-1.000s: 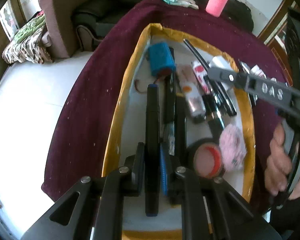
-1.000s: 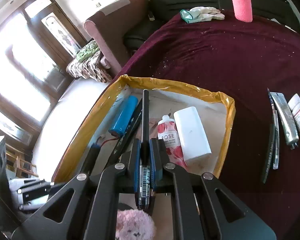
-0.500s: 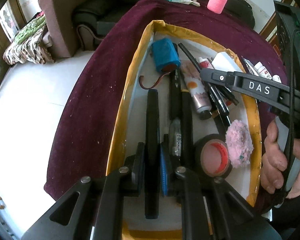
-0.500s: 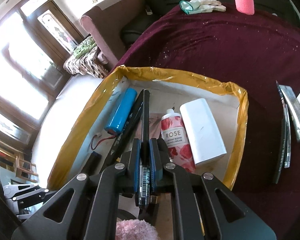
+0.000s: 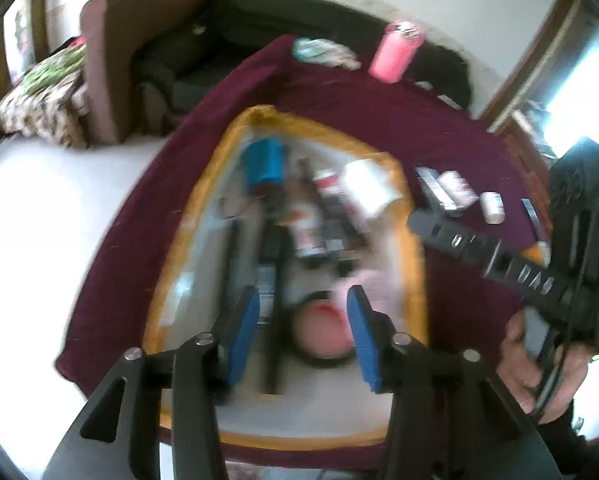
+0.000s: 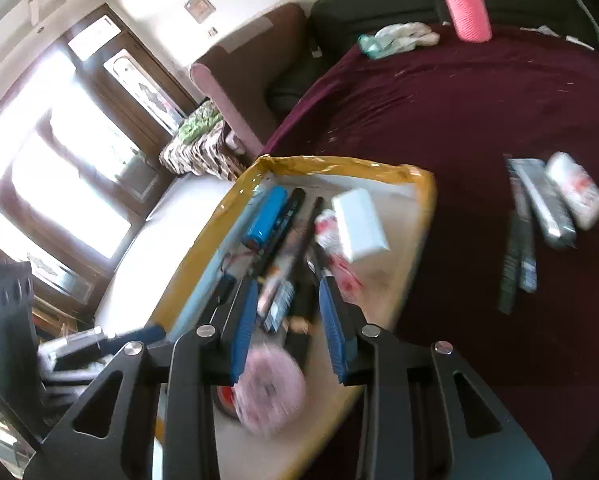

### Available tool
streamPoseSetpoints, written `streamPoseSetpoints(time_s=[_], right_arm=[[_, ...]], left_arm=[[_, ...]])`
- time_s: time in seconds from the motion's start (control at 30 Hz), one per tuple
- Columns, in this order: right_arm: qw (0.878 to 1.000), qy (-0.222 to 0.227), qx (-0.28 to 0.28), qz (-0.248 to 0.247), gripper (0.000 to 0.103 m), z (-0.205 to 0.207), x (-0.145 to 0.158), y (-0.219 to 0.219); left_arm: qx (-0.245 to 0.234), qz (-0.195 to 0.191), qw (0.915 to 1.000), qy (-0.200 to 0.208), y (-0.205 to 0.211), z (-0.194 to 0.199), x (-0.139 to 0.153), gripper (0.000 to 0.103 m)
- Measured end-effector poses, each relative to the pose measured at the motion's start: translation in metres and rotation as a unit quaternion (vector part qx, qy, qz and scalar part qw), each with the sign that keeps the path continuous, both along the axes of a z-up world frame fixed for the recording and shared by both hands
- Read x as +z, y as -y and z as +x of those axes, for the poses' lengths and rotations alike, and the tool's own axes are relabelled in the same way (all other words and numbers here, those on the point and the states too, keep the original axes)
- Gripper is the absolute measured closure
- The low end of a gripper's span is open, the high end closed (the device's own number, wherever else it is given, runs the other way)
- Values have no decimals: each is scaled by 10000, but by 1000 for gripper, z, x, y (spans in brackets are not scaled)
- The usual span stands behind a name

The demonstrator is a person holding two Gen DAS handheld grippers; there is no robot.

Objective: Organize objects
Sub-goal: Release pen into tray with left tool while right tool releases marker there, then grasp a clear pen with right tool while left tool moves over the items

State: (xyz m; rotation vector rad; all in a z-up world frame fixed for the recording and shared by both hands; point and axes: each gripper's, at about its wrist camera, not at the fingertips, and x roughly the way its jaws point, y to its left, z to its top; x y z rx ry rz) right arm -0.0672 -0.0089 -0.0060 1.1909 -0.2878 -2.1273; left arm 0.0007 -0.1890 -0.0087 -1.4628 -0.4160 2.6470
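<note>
Two blurred fisheye views look down along two hand-held grippers at a shallow box (image 5: 415,240) with a yellow taped rim, sitting on a dark maroon cloth (image 6: 479,112) that covers a table.

In the left wrist view, the left gripper (image 5: 302,320) hangs above the box with its blue pads wide apart; its jaws are opening and nothing is pressed between them. Seen through the gap, on the box floor, lie a long black pen (image 5: 275,320), a roll of tape (image 5: 319,340) and a pink fluffy puff (image 5: 373,284). Further up the box are a blue cylinder (image 5: 264,162), a cluster of tubes too blurred to tell apart, and a white block (image 5: 365,186). At the right edge a hand (image 5: 539,368) holds the black body of the other gripper, which reaches over the box's right rim.

In the right wrist view, the right gripper (image 6: 288,320) is also above the box, its jaws opening with nothing gripped. The blue cylinder, several dark pens (image 6: 283,224) and a red and white tube (image 6: 331,236) lie side by side inside, with the white block near the far right corner and the pink puff close under the fingers.

On the cloth, well to the right of the box, lie flat dark strips (image 6: 517,248), a silver tube (image 6: 547,204) and a small white packet (image 6: 575,190). A pink bottle (image 6: 465,4) and a pale crumpled cloth (image 6: 399,38) sit at the table's far edge
</note>
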Motion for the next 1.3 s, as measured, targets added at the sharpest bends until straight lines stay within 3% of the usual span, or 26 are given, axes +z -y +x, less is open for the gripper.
streamPoseSetpoints(time_s=[0.13,0.3,0.53,0.77,1.23,1.3], right_arm=[[9995,-204,-191,133,73,27,3,-47],[9984,-143,-495,215,73,36,-6,-95],[9951,-20,-988,64,64,41,-15,-150],[9939,107,-1096,-20,64,39,-30,-175],[9942,51,-1068,-72,64,32,-50,-179],[9943,94,-1054,-89,64,30,-53,-179]], left_arm=[[-389,98,9991,-145,-44,-1,10,61],[-823,72,9966,48,-97,-13,7,61],[-871,-48,9959,226,-136,-23,-3,61],[-849,-441,9951,232,-162,-50,-8,61],[-904,-1174,9856,815,-188,-135,-58,62],[-903,-1192,9843,936,-190,-142,-64,67]])
